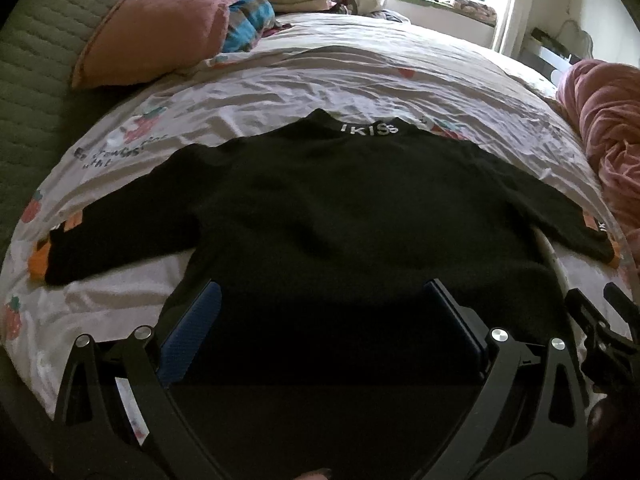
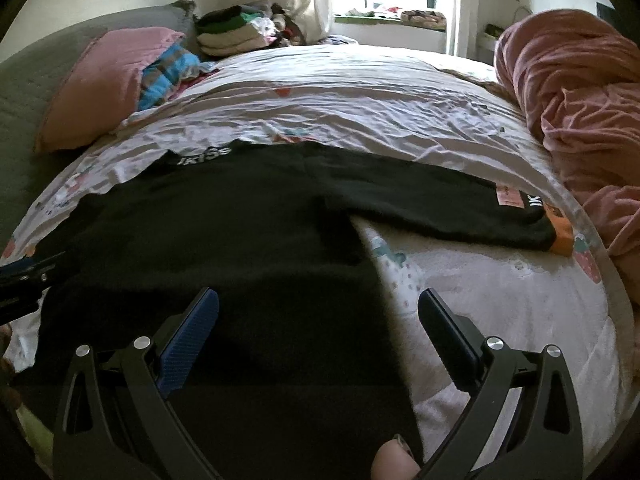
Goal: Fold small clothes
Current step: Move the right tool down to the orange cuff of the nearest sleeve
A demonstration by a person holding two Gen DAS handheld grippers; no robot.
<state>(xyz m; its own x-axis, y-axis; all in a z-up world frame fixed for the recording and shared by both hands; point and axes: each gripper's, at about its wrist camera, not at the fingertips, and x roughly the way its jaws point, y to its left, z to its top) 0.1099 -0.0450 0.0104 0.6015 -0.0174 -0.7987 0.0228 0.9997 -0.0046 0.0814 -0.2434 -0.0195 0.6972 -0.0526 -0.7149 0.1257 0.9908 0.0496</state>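
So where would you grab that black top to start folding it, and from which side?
Probably by a cuff. The black top lies flat, collar away, sleeves spread wide. The right sleeve's cuff ends on bare sheet, a free edge to pinch. The right gripper, open over the hem, could come in from the right and carry it across the body; the left gripper, also open, mirrors that.

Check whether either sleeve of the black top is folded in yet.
No, both sleeves of the black top lie spread out on the sheet.
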